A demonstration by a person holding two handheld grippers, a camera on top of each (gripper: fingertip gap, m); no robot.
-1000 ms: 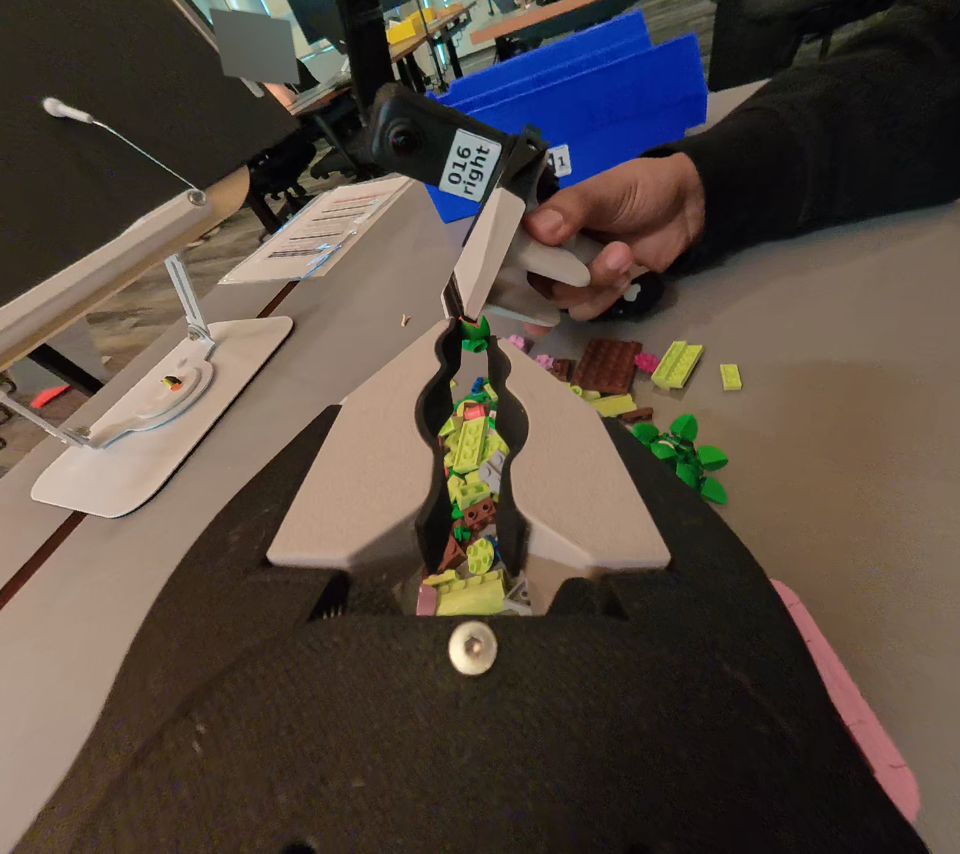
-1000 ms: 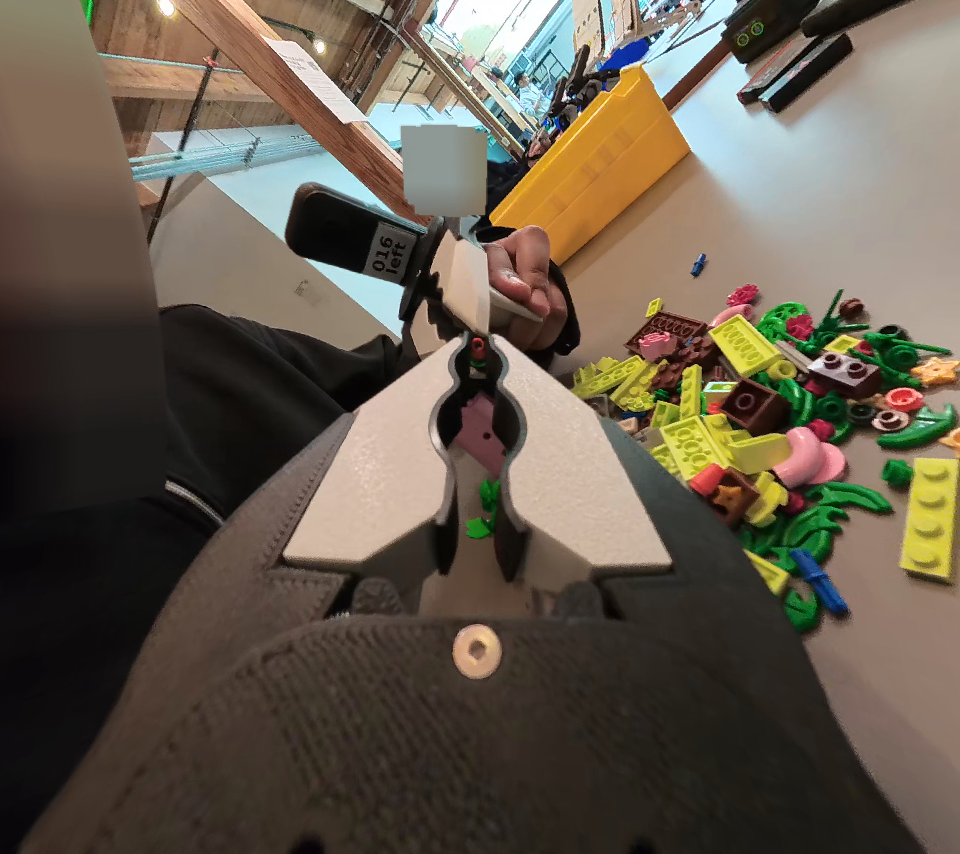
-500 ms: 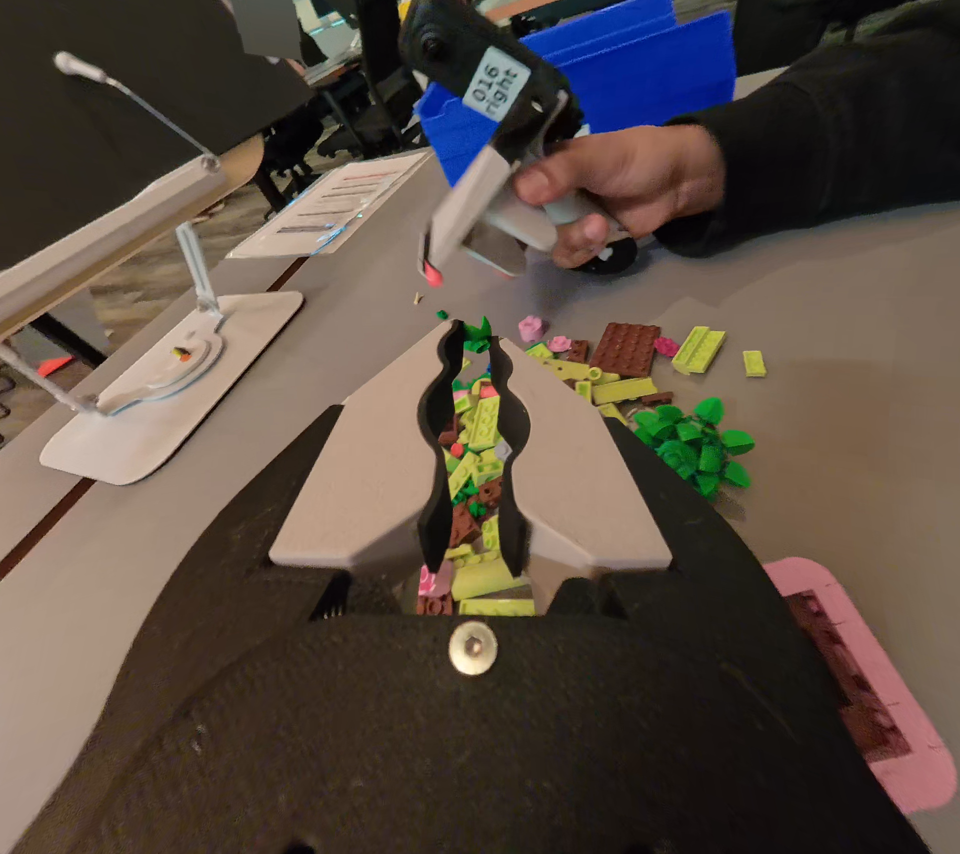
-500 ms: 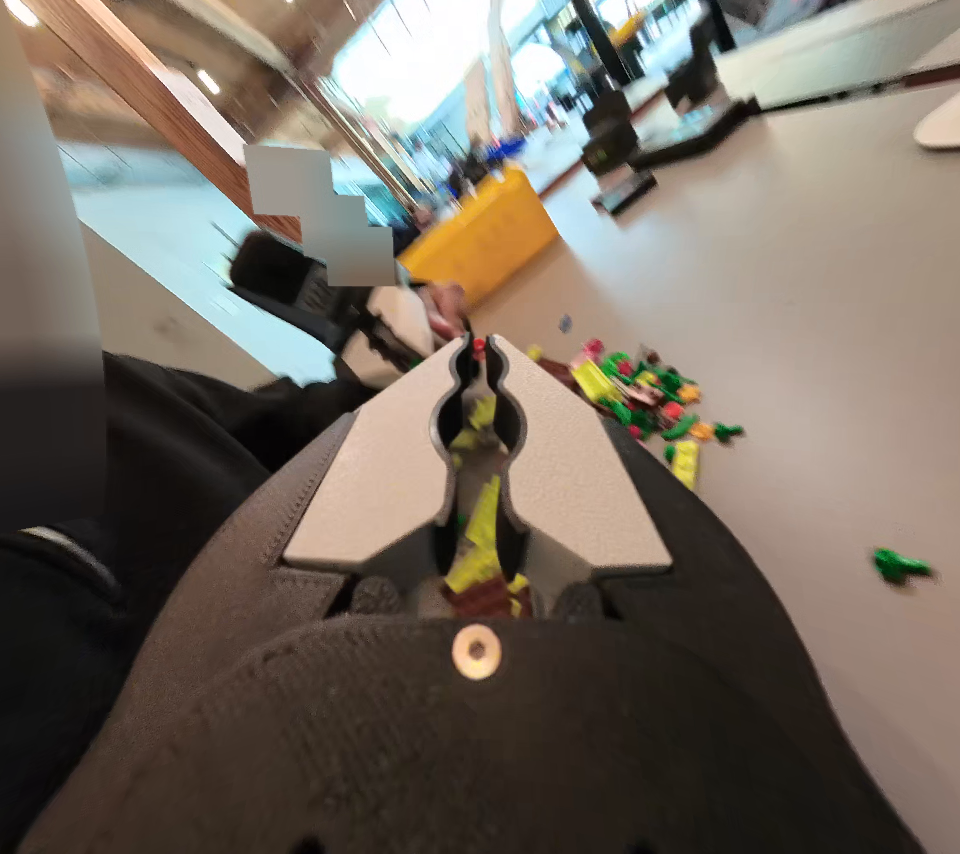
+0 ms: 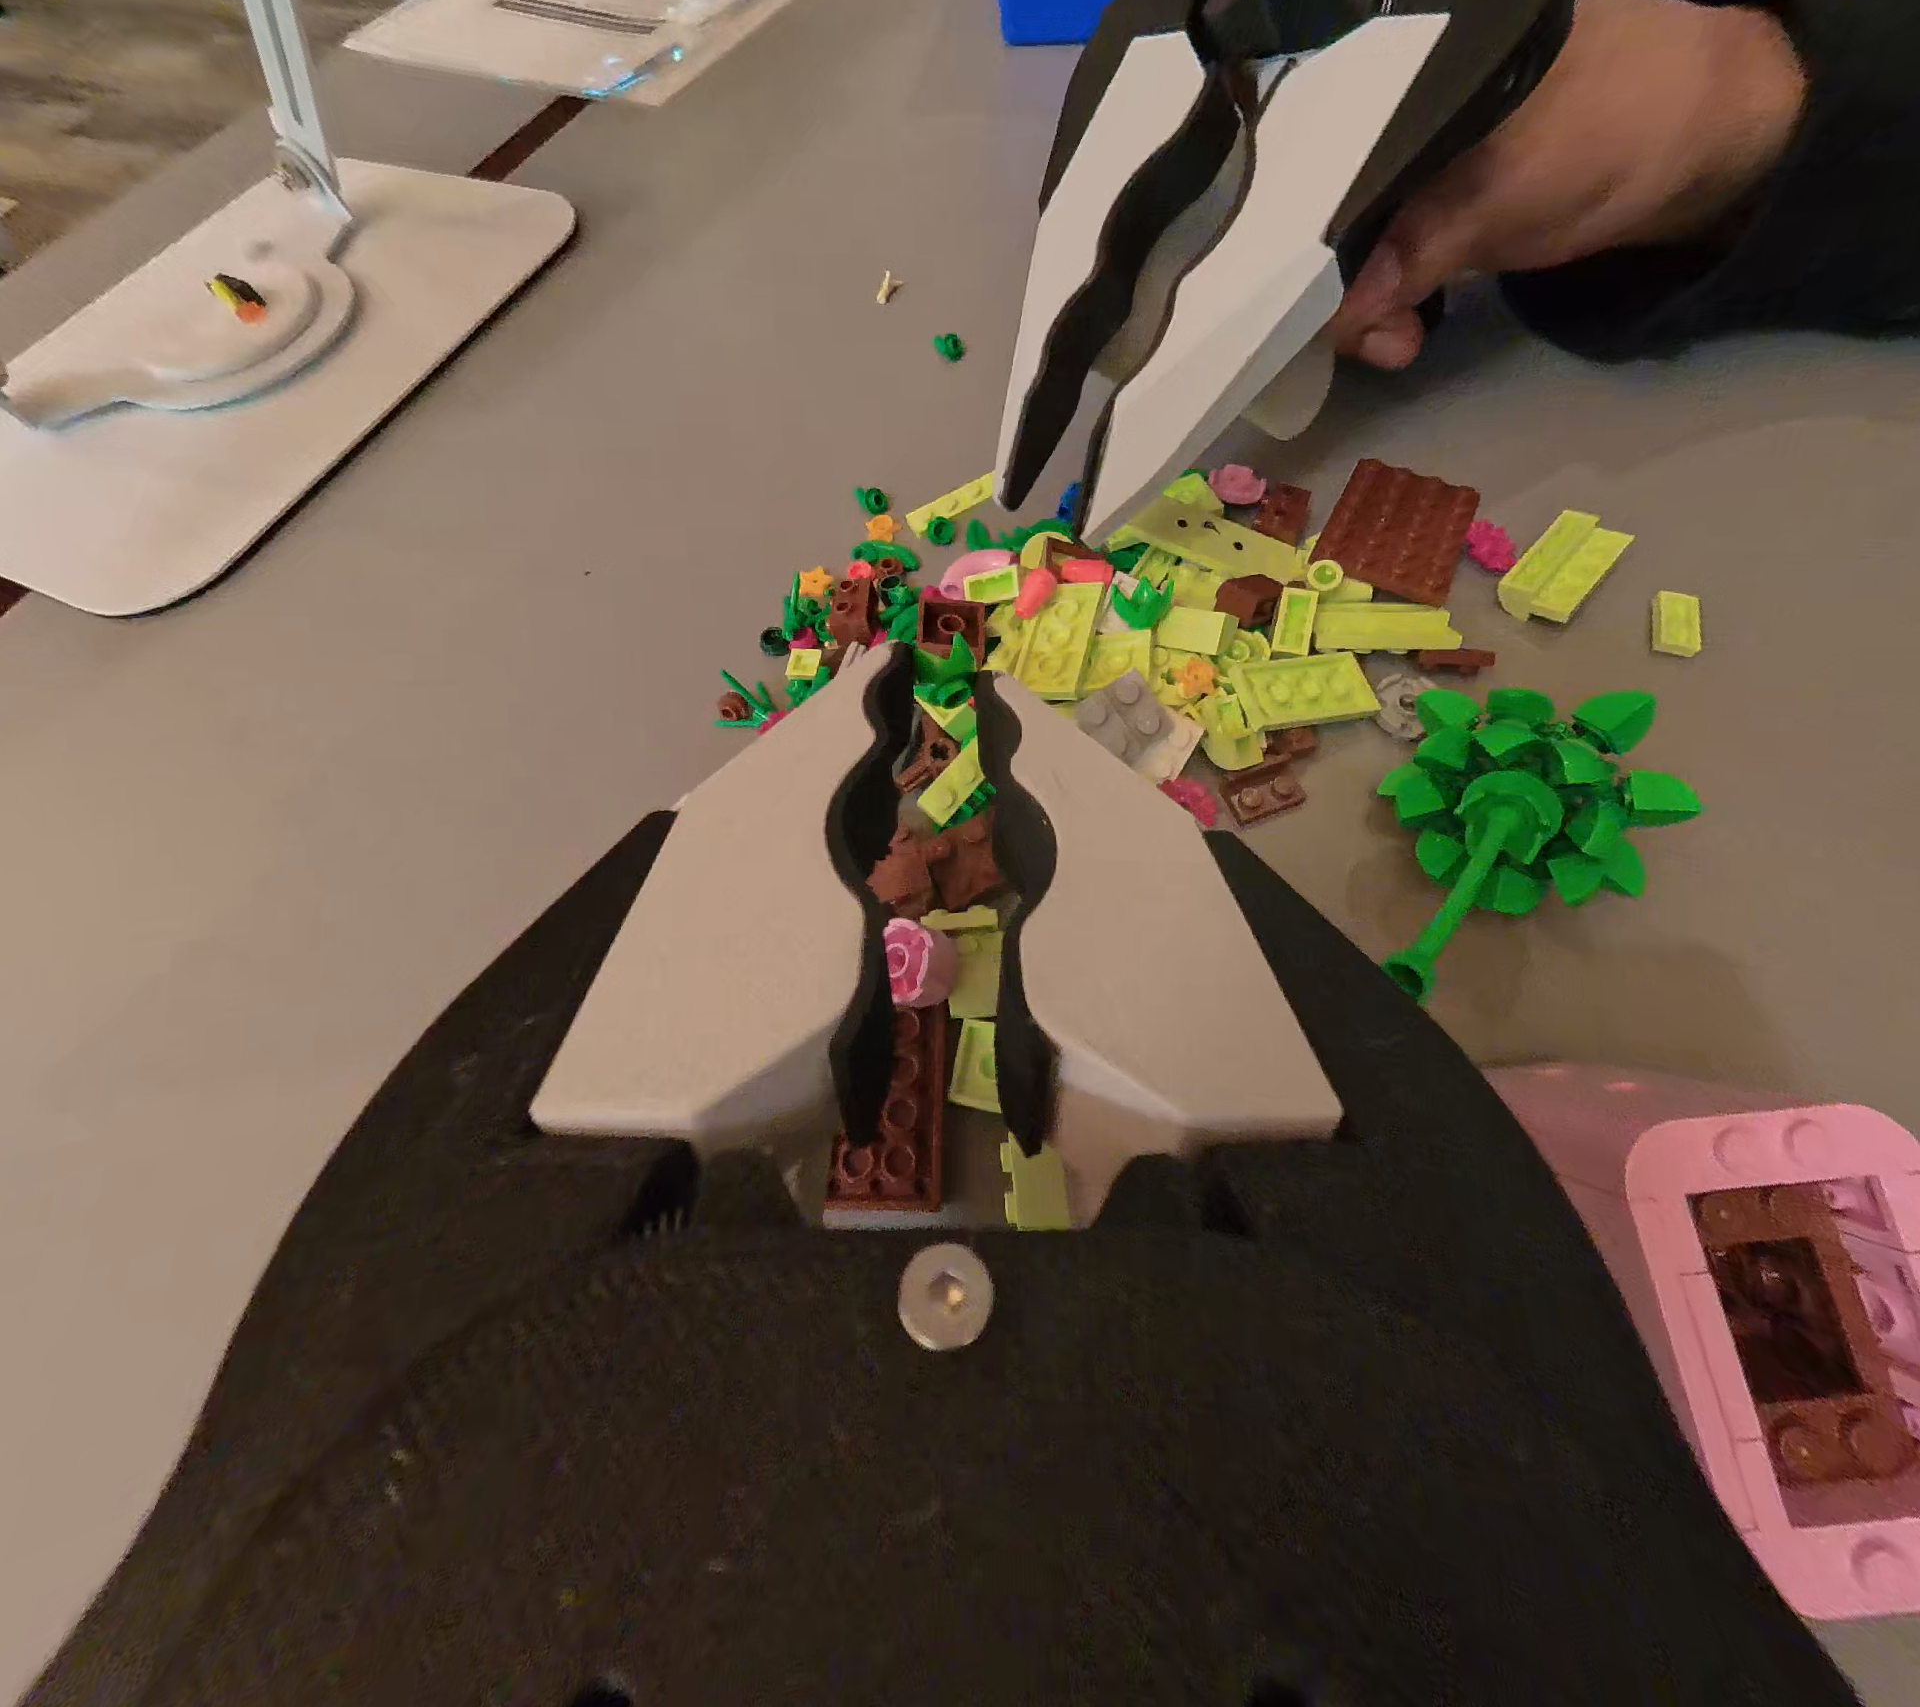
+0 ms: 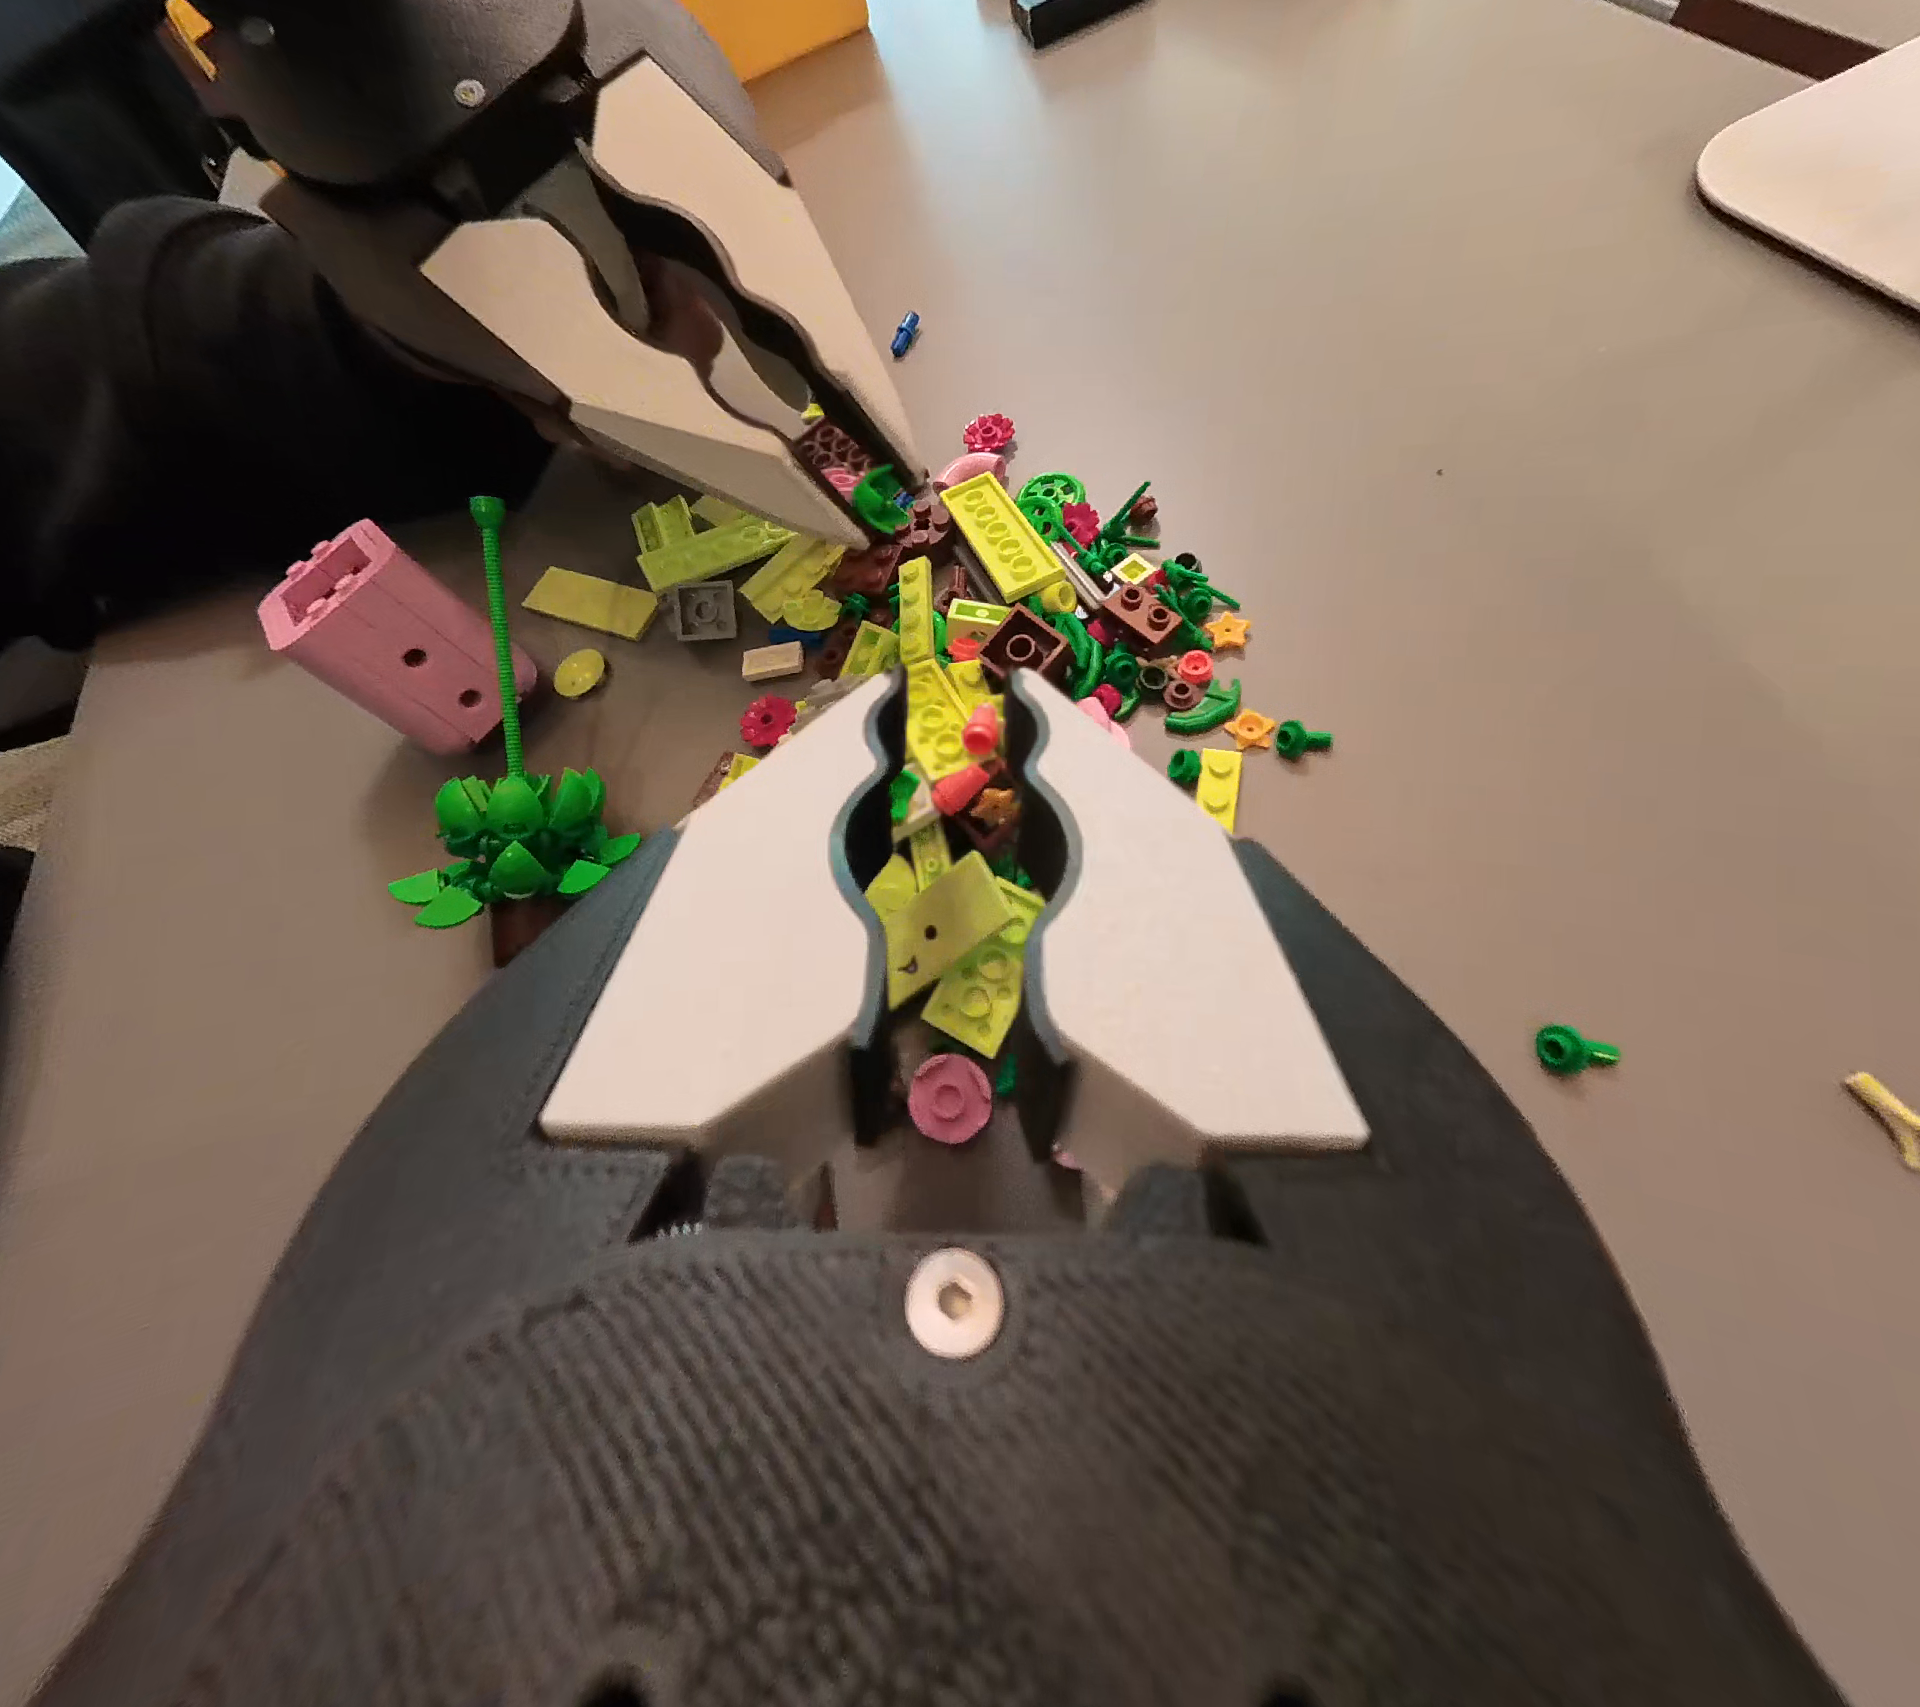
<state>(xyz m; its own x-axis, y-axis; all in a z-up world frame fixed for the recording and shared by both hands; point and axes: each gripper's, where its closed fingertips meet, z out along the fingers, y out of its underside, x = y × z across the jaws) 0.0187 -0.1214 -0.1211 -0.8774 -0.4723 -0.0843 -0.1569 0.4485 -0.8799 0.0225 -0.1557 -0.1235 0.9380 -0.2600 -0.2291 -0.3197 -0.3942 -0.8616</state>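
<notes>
Hovering low over the grey table (image 5: 499, 774), the left gripper (image 5: 940, 675) points into the near edge of a scattered pile of small lime, brown and green toy bricks (image 5: 1195, 649). Its jaws are almost together, and a small green leaf piece (image 5: 948, 670) sits right at the tips. It looks pinched there, though the pile behind makes that hard to confirm. From the far side, the right gripper (image 5: 1049, 509) slants steeply down so its tips reach the pile's far edge. A person's hand (image 5: 1621, 140) holds it from the right. To the right of the pile lies a green leafy plant build on a stem (image 5: 1517, 805), and a pink box-shaped brick build (image 5: 1787, 1345) lies near right. A white flat stand base (image 5: 208, 410) sits far left.

In the right wrist view, the right gripper's jaws stand slightly apart with nothing between the tips. They hang just above the lime bricks, with a small red cone piece (image 6: 980, 730) lying loose below. The left gripper comes in from the far left. The green piece is lodged at its tips, clear of the pink build lying on its side at the left.
</notes>
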